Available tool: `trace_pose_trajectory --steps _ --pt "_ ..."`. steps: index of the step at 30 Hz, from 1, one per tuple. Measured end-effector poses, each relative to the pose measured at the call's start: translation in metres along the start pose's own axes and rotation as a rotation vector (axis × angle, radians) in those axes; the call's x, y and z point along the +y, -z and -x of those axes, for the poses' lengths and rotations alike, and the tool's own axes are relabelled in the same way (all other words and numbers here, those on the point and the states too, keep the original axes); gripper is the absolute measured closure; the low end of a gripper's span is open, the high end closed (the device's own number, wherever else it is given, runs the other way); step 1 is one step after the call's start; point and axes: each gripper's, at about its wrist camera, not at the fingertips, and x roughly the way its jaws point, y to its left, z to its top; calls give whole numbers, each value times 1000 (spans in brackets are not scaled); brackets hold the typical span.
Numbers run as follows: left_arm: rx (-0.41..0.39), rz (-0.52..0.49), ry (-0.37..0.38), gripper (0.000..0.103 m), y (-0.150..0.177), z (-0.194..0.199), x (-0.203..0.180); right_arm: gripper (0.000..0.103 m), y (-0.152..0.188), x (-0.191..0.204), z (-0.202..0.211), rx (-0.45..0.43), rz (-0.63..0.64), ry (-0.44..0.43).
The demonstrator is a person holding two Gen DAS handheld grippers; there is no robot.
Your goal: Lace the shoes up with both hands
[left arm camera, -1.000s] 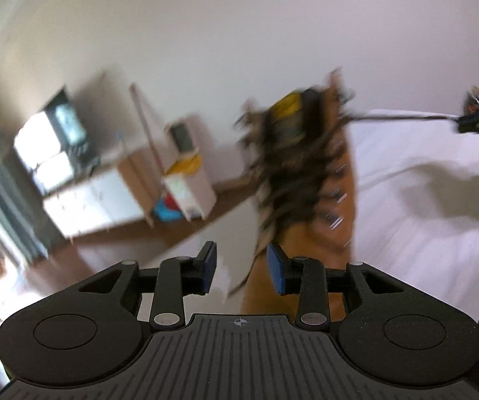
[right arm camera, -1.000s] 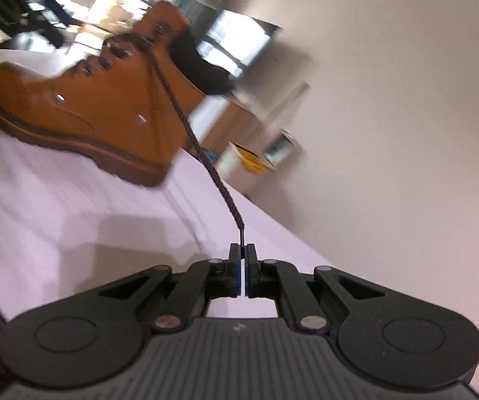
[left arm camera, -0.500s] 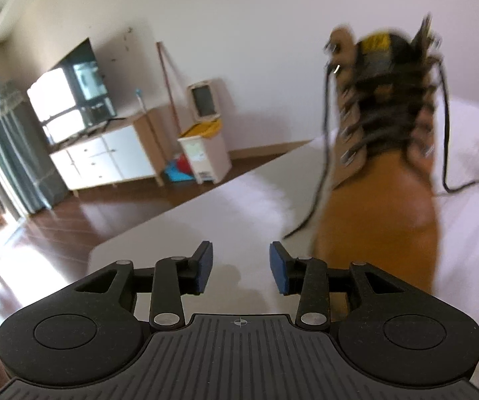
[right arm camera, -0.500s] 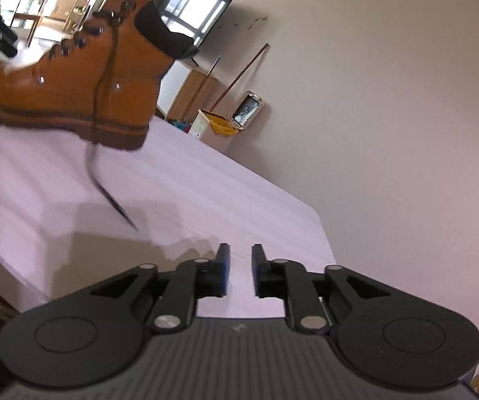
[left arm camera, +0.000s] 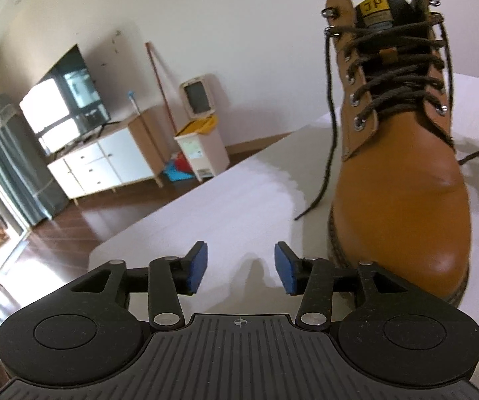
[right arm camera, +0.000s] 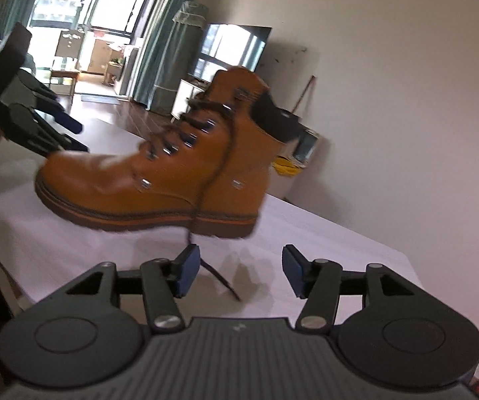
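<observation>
Each claw is built the same way in matte black plastic. On the left claw [left arm camera: 241,268] a ribbed, ridged plate fills the bottom centre, marked near its top edge with a small crosshair symbol. On either side of that plate sits a broad rounded lobe with a shallow circular recess. Slim black link arms run forward from the plate, pinned with round silver screws, and end in flat blue pads [left arm camera: 196,266]. The right claw [right arm camera: 237,275] shows the same ribbed plate, twin lobes, silver pins and blue pads [right arm camera: 186,275], with a faint pale mark at the plate's top edge.
</observation>
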Motion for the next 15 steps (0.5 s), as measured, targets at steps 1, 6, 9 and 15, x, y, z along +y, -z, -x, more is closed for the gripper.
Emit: trace_pose_trajectory --steps 1,6,9,15 --pt "0 -1 -8 50 -1 -1 0 38 -3 5 -1 -5 6 -9" --pt "-8 15 0 48 0 -2 4 31 -16 18 5 -20 33 -2" --pt "-11 28 10 48 3 -2 6 31 -19 19 14 -23 25 9" --pt "-17 43 20 47 7 -1 8 28 -19 23 16 -13 39 18"
